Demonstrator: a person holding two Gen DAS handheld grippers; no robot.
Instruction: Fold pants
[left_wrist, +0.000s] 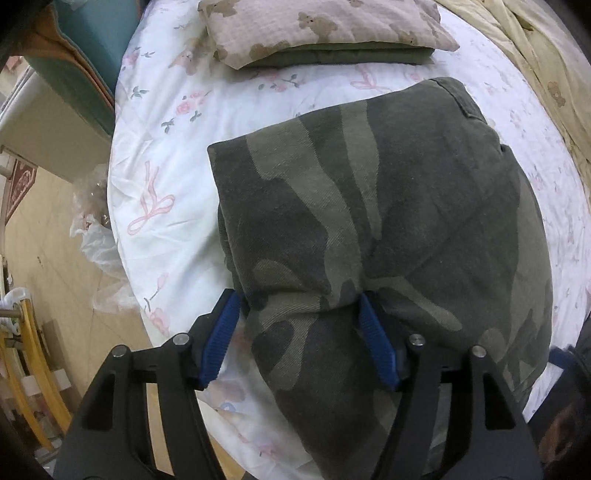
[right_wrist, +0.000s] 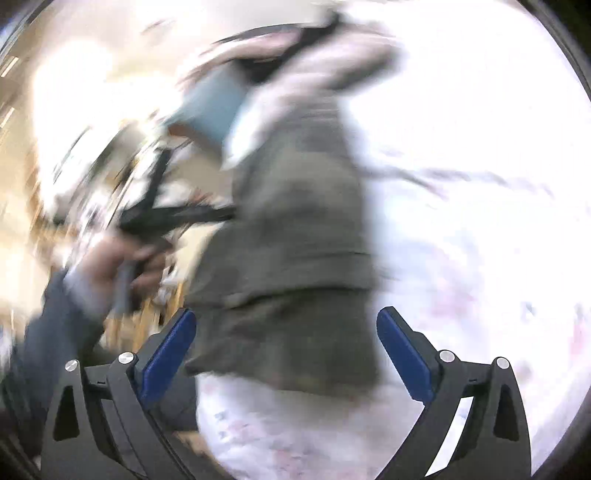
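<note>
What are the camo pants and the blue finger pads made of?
The camo pants look like thick woven cotton twill: matte, with fine diagonal lines in the weave. The blue pads on the left gripper look like ribbed rubber or soft plastic; which one is hard to tell.

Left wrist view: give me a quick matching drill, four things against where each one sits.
Things:
1. camouflage pants
2. bear-print pillow
3. plastic bag
4. yellow quilt

Places:
A. on the floor left of the bed
B. top middle, on a folded green cloth
C. centre of the floral sheet, folded
D. upper right edge

Pairs: 1-C, 2-B, 3-A, 4-D
</note>
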